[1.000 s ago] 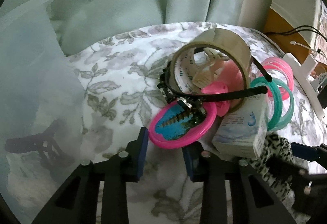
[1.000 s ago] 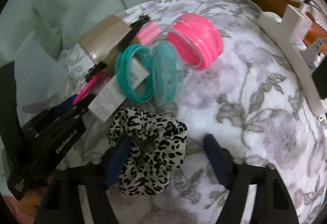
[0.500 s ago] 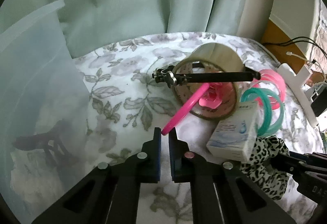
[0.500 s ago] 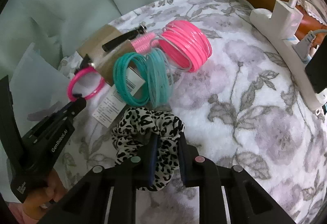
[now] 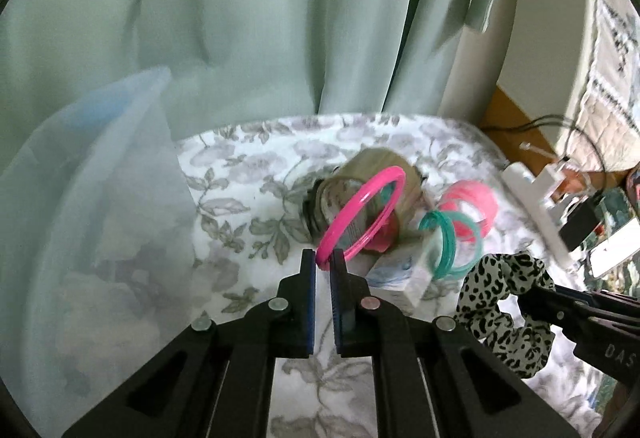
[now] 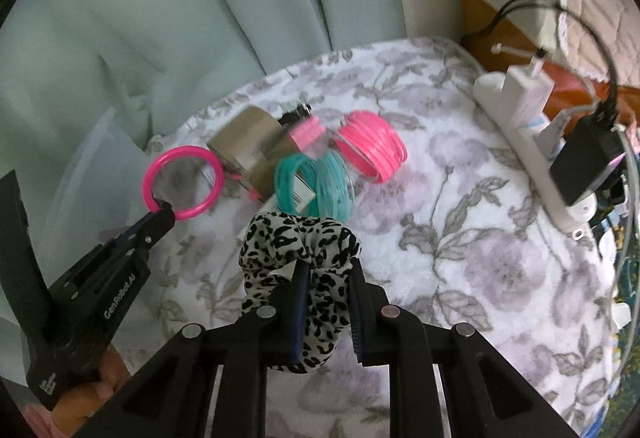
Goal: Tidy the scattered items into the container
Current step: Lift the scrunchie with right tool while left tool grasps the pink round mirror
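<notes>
Nearest the lens, the right gripper (image 6: 324, 302) has its jaws pinched on the leopard-print scrunchie (image 6: 298, 266). The fabric bulges up above the fingertips and sags below them, clear of the floral blanket (image 6: 480, 238), so it looks carried rather than resting. That grip through the bunched middle makes sense, since soft cloth would slip from an edge hold.

Over on the left, the left gripper (image 5: 323, 266) is clamped shut on the rim of a pink ring (image 5: 362, 212). The ring stands up and away from the fingertips, tilted, held by its lowest edge. A thin hoop offers little else to pinch.

The left tool is angled forward and slightly up, a hand visible at its grip in the right view. The right one points forward over the blanket, just beside it.

Beyond the fingers, a small white box (image 5: 404, 274) lies with teal bangles (image 6: 312, 186) against it, then the roll of tape (image 6: 248, 146) and the pink bangles (image 6: 372, 146), all on the blanket.

To the left of the left fingers stands the translucent container (image 5: 100, 198). Both held items are outside it, so I'd judge them bound that way.
</notes>
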`<action>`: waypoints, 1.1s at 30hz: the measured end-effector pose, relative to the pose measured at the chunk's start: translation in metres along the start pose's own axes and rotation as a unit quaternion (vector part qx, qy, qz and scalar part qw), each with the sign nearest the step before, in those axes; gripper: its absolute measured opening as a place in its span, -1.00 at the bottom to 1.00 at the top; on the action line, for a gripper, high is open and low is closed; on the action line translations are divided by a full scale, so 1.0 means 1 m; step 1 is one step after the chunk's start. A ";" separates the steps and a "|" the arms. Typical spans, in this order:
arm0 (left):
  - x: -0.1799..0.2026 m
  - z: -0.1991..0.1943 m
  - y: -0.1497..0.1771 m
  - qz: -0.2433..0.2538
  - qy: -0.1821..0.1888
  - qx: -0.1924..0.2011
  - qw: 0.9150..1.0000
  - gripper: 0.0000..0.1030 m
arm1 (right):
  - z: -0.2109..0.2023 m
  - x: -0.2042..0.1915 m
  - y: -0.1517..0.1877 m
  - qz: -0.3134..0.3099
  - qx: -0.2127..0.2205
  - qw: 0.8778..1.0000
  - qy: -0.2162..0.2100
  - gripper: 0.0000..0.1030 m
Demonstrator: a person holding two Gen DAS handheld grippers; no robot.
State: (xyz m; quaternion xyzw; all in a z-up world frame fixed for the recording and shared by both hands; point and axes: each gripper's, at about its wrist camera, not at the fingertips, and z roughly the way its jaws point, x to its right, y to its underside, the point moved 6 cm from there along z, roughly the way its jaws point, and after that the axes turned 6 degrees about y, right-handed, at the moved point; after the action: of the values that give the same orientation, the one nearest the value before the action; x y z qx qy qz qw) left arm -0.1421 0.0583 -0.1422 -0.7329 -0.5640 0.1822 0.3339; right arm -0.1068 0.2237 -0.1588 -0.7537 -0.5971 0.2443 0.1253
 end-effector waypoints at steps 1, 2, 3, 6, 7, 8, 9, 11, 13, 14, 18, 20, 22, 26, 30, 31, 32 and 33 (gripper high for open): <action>0.001 -0.007 -0.002 -0.001 0.001 0.006 1.000 -0.88 | -0.007 0.000 0.000 -0.001 0.006 1.000 0.000 -0.62; 0.001 -0.014 -0.004 -0.003 0.002 0.013 1.000 -0.88 | -0.012 -0.001 -0.002 -0.001 0.012 1.000 -0.001 -0.62; 0.002 -0.021 -0.006 -0.005 0.002 0.020 1.000 -0.89 | -0.015 -0.003 -0.006 -0.003 0.018 1.000 -0.002 -0.62; 0.000 -0.046 -0.013 -0.011 0.002 0.045 0.999 -0.90 | -0.039 -0.010 -0.007 -0.008 0.039 0.999 -0.006 -0.62; -0.002 -0.052 -0.014 -0.013 0.001 0.051 0.999 -0.91 | -0.047 -0.013 -0.008 -0.010 0.046 0.999 -0.007 -0.62; -0.004 -0.059 -0.015 -0.016 0.001 0.057 0.998 -0.93 | -0.053 -0.016 -0.009 -0.013 0.053 0.998 -0.008 -0.62; -0.007 -0.065 -0.016 -0.018 0.000 0.064 0.998 -1.00 | -0.060 -0.019 -0.010 -0.015 0.060 0.998 -0.010 -0.62; -0.011 -0.077 -0.018 -0.023 -0.001 0.076 0.997 -1.00 | -0.075 -0.026 -0.011 -0.021 0.073 0.997 -0.014 -0.62; -0.016 -0.090 -0.020 -0.028 -0.002 0.089 0.996 -1.00 | -0.085 -0.035 -0.014 -0.030 0.085 0.996 -0.018 -0.62; -0.018 -0.096 -0.021 -0.030 -0.002 0.095 0.995 -1.00 | -0.090 -0.040 -0.014 -0.036 0.090 0.995 -0.020 -0.62; -0.027 -0.121 -0.024 -0.040 -0.005 0.120 0.992 -1.00 | -0.109 -0.062 -0.017 -0.054 0.110 0.992 -0.028 -0.62; -0.032 -0.133 -0.026 -0.045 -0.006 0.130 0.990 -1.00 | -0.119 -0.076 -0.019 -0.068 0.122 0.990 -0.032 -0.62; -0.038 -0.138 -0.025 -0.049 -0.006 0.132 0.990 -1.00 | -0.124 -0.085 -0.020 -0.078 0.130 0.988 -0.033 -0.62; -0.037 -0.134 -0.015 -0.045 0.016 0.109 0.993 -1.00 | -0.125 -0.090 -0.021 -0.077 0.131 0.988 -0.035 -0.62; -0.019 -0.112 0.003 -0.023 0.037 0.060 0.997 -1.00 | -0.122 -0.087 -0.022 -0.069 0.129 0.989 -0.030 -0.62; -0.014 -0.107 0.006 -0.017 0.041 0.049 0.998 -1.00 | -0.121 -0.084 -0.022 -0.066 0.128 0.989 -0.028 -0.62; -0.009 -0.103 0.010 -0.013 0.046 0.040 0.998 -1.00 | -0.121 -0.079 -0.022 -0.061 0.129 0.989 -0.024 -0.62; -0.004 -0.098 0.013 -0.008 0.051 0.032 0.998 -0.99 | -0.121 -0.074 -0.022 -0.056 0.130 0.990 -0.021 -0.62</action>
State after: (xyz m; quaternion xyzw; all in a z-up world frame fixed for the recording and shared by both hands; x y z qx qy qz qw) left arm -0.0705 0.0247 -0.0822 -0.7255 -0.5466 0.1599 0.3865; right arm -0.0752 0.1704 -0.0297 -0.6911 -0.6044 0.3276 0.2231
